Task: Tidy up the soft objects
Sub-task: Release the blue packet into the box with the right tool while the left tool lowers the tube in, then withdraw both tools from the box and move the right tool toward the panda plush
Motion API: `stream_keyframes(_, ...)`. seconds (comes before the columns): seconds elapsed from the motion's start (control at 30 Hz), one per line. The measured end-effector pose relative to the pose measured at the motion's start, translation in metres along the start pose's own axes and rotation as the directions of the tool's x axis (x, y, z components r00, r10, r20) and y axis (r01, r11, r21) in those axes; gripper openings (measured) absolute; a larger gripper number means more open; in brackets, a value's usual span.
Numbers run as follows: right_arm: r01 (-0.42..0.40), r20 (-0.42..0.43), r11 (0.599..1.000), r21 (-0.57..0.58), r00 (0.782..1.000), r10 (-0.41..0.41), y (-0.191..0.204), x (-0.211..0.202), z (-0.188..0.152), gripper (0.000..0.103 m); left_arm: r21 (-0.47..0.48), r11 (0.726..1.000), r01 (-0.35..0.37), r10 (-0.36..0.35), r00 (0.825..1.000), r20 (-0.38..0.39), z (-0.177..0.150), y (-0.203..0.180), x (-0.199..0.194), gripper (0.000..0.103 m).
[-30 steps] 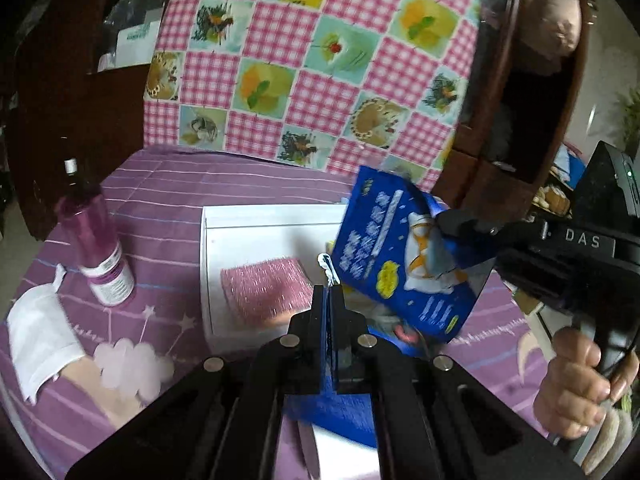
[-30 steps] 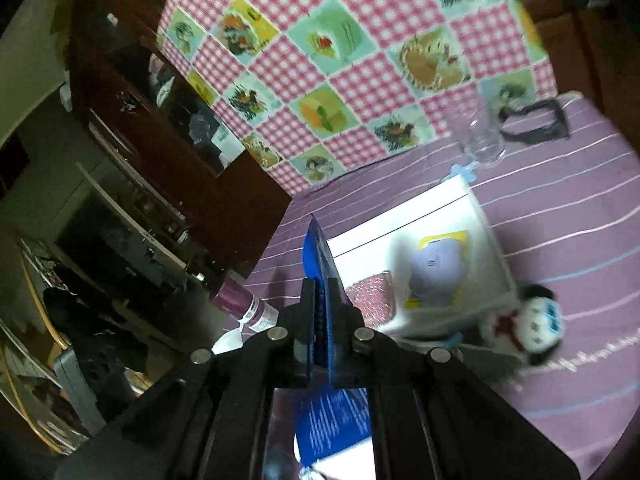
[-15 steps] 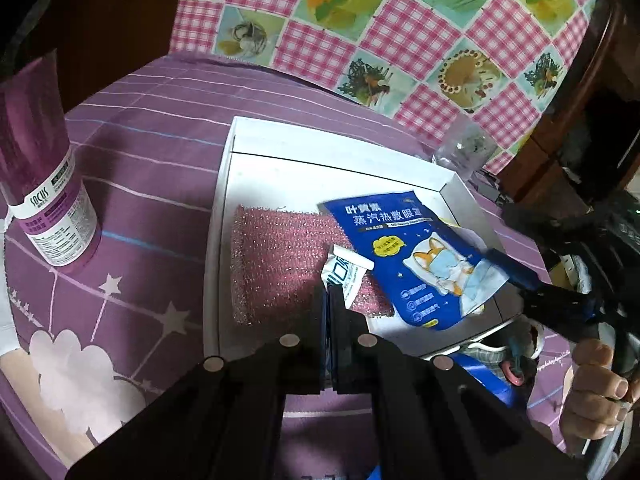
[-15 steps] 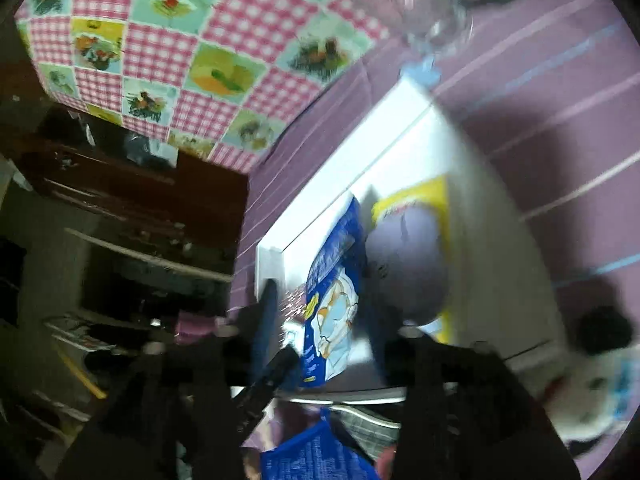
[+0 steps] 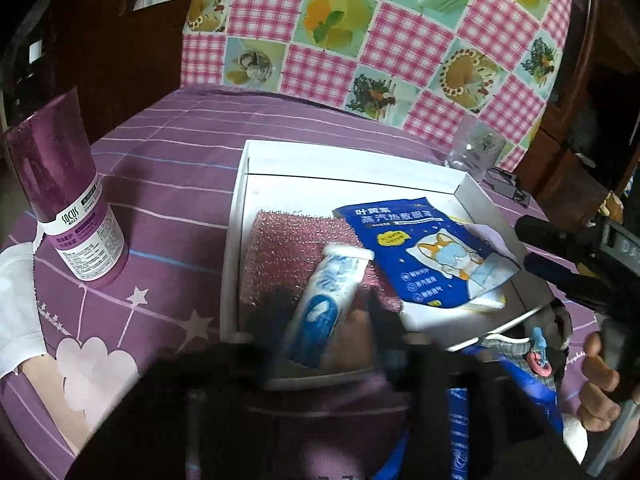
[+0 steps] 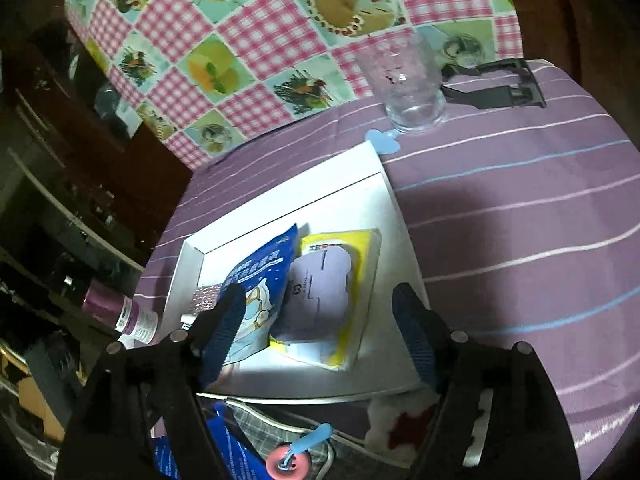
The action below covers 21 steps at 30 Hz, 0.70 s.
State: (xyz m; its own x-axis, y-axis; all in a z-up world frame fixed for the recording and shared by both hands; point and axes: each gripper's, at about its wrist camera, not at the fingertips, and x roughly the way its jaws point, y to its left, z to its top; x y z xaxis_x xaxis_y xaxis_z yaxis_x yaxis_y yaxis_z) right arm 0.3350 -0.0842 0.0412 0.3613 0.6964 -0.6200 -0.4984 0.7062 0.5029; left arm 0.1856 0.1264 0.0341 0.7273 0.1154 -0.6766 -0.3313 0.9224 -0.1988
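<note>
Release step: both grippers' jaws are opening, the left gripper (image 5: 320,344) dropping a white sachet (image 5: 328,300) onto the pink sponge (image 5: 288,256) mid-frame, the right gripper (image 6: 320,328) freeing the blue pouch (image 6: 260,280) in the tray (image 6: 376,184); next, back clear and fetch another soft item.

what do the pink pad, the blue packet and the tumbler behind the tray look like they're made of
Pink pad: probably a woven scouring cloth with metallic thread; it glitters in tiny specks.
Blue packet: likely printed plastic film, glossy and creased at its lower corner.
Tumbler: clear glass or hard plastic; the checked cloth shows through it.
</note>
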Motion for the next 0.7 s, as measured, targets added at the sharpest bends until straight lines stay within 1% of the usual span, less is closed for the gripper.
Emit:
stream_keyframes(0.07, -0.006, -0.001, 1.000, -0.028, 1.000, 0.006, 0.003, 0.001, -0.001, 0.078, 0.017, 1.000, -0.013, 0.012, 0.999, 0.033, 0.000, -0.003, -0.007, 0.063)
stream_keyframes(0.1, -0.009, 0.002, 0.999, -0.041, 1.000, 0.009, 0.003, 0.001, -0.002, 0.079, 0.032, 0.999, -0.026, 0.024, 0.998, 0.059, -0.001, -0.005, -0.011, 0.066)
stream_keyframes(0.17, -0.006, 0.025, 0.998, -0.055, 1.000, 0.007, 0.004, 0.000, -0.004, 0.079, 0.063, 0.996, -0.064, 0.058, 0.994, 0.094, -0.002, -0.009, -0.015, 0.067)
stream_keyframes(0.27, 0.013, 0.051, 0.996, -0.086, 0.999, -0.009, 0.005, 0.001, -0.006, 0.079, 0.086, 0.992, -0.097, 0.088, 0.991, 0.099, -0.003, -0.014, -0.014, 0.072)
stream_keyframes(0.33, 0.022, 0.073, 0.994, -0.109, 0.997, -0.014, 0.006, 0.001, -0.009, 0.079, 0.097, 0.989, -0.108, 0.098, 0.990, 0.105, -0.004, -0.016, -0.013, 0.072)
stream_keyframes(0.4, 0.035, 0.094, 0.987, -0.158, 0.995, -0.020, 0.010, 0.000, -0.013, 0.079, 0.106, 0.987, -0.118, 0.106, 0.988, 0.112, -0.005, -0.017, -0.012, 0.073)
stream_keyframes(0.47, 0.054, 0.109, 0.976, -0.210, 0.994, -0.032, 0.014, 0.000, -0.017, 0.079, 0.096, 0.989, -0.109, 0.098, 0.989, 0.112, -0.006, -0.016, -0.013, 0.073)
stream_keyframes(0.5, 0.056, 0.109, 0.974, -0.219, 0.993, -0.032, 0.015, 0.000, -0.018, 0.079, 0.085, 0.991, -0.100, 0.090, 0.989, 0.115, -0.006, -0.014, -0.014, 0.073)
stream_keyframes(0.6, 0.009, 0.124, 0.973, -0.232, 0.992, 0.020, 0.021, -0.008, -0.017, 0.079, 0.058, 0.995, -0.076, 0.068, 0.989, 0.133, -0.005, -0.010, -0.019, 0.073)
stream_keyframes(0.63, 0.004, 0.137, 0.972, -0.233, 0.990, 0.029, 0.022, -0.011, -0.017, 0.079, 0.053, 0.996, -0.070, 0.062, 0.988, 0.140, -0.004, -0.010, -0.021, 0.073)
stream_keyframes(0.7, 0.018, 0.171, 0.975, -0.222, 0.985, 0.021, 0.023, -0.018, -0.014, 0.079, 0.042, 0.997, -0.066, 0.059, 0.986, 0.156, -0.001, -0.008, -0.025, 0.073)
